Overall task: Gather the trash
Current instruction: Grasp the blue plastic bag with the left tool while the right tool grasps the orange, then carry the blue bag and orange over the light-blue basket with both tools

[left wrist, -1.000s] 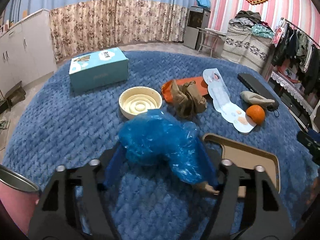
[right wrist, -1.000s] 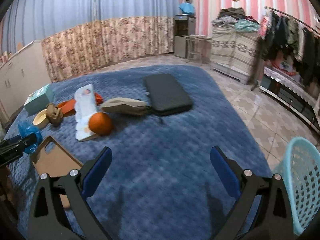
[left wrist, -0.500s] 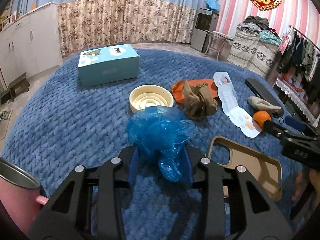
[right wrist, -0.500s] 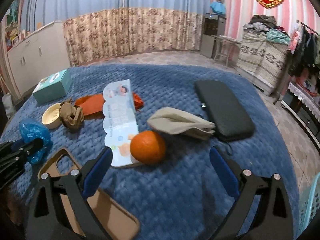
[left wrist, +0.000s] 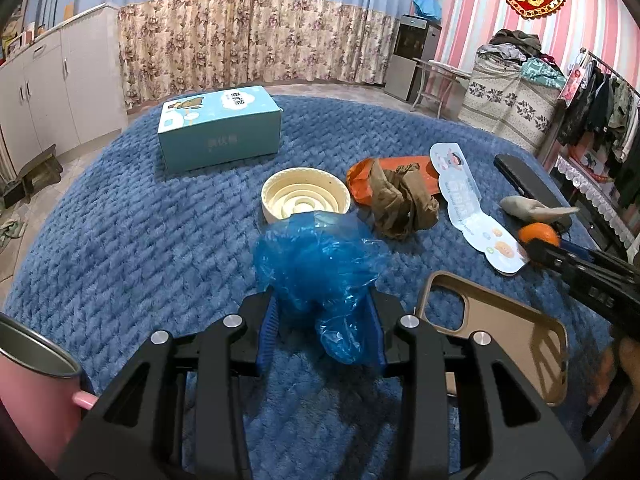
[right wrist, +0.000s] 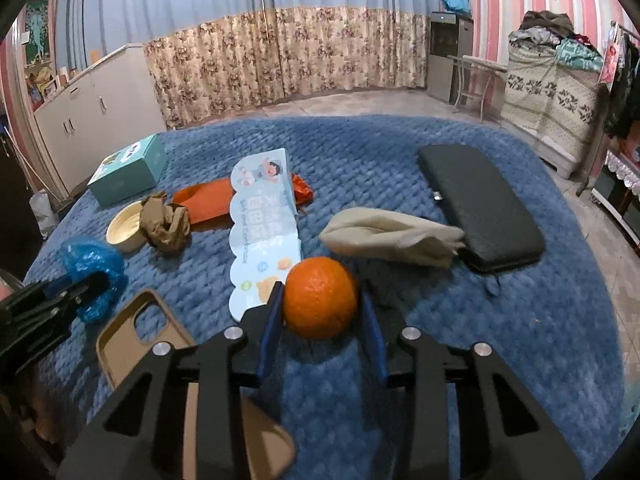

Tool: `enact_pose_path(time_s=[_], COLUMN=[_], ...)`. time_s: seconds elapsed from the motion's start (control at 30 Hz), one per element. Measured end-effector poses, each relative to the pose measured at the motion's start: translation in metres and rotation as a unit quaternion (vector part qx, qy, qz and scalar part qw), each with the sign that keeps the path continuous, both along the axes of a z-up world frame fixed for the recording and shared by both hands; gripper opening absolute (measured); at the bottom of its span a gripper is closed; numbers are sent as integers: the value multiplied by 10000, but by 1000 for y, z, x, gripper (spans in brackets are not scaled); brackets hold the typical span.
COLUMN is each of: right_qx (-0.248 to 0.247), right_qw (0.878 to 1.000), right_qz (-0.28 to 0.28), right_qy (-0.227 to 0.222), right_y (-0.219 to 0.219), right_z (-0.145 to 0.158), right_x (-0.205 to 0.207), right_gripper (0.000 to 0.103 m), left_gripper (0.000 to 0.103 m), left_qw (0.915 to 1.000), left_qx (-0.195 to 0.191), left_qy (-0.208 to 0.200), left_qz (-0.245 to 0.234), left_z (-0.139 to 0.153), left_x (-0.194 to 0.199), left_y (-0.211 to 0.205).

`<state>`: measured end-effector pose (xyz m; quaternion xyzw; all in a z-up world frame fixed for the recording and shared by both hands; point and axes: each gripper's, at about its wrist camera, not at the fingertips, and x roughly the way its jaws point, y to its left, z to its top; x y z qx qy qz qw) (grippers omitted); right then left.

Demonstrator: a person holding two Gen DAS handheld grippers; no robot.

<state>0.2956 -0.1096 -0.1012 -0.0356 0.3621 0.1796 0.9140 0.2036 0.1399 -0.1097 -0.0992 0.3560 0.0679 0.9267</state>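
My left gripper (left wrist: 322, 320) is shut on a crumpled blue plastic bag (left wrist: 320, 264) on the blue quilted cover (left wrist: 140, 248); the bag also shows in the right wrist view (right wrist: 92, 268). My right gripper (right wrist: 320, 316) has closed around an orange (right wrist: 320, 298), its blue pads against both sides. Other litter lies beyond: a crumpled brown paper (left wrist: 402, 204), an orange wrapper (left wrist: 396, 168), a long printed leaflet (left wrist: 468, 208) and a beige crumpled cloth (right wrist: 392, 236).
A tan phone case (left wrist: 500, 328) lies between the grippers. A cream round lid (left wrist: 306, 196), a teal box (left wrist: 218, 128) and a black flat case (right wrist: 480, 204) lie on the cover. A pink metal-rimmed cup (left wrist: 28, 376) is at lower left.
The left gripper's fingers closed in on the blue bag. The right gripper swung left and advanced to the orange, then closed on it.
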Motion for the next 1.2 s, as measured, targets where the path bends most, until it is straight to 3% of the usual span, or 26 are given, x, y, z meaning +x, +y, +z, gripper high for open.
enact_pose_path(time_s=[0.27,0.47,0.7,0.93,1.2], right_qx=[-77,-44,-62,-83,20], right_qw=[9996,9974,9910,9773,9493], right_qz=[-275,-702,-1297,-1968,-2970], right_qy=[-69,-129,-312,-783,-1026], right_y=[-47,-106,-159,-211,-281], right_z=[18,30,33,60,72], right_x=[-41,-73,-99,-128,-156], right_gripper=[38,38,38,38,38], left_gripper=[34,32,31,31,32], left_qw=[9999,9993,9978,9935,9855], left_qx=[125,207,376,482,456], left_qy=[25,-225,-523,-829,-1036], left_qz=[34,213,-156,-614,-1268], left_z=[0,18,47,75,90], left_x=[-3,-15,-25,-28,-26], left_y=[-2,-7,-37,-81,-149])
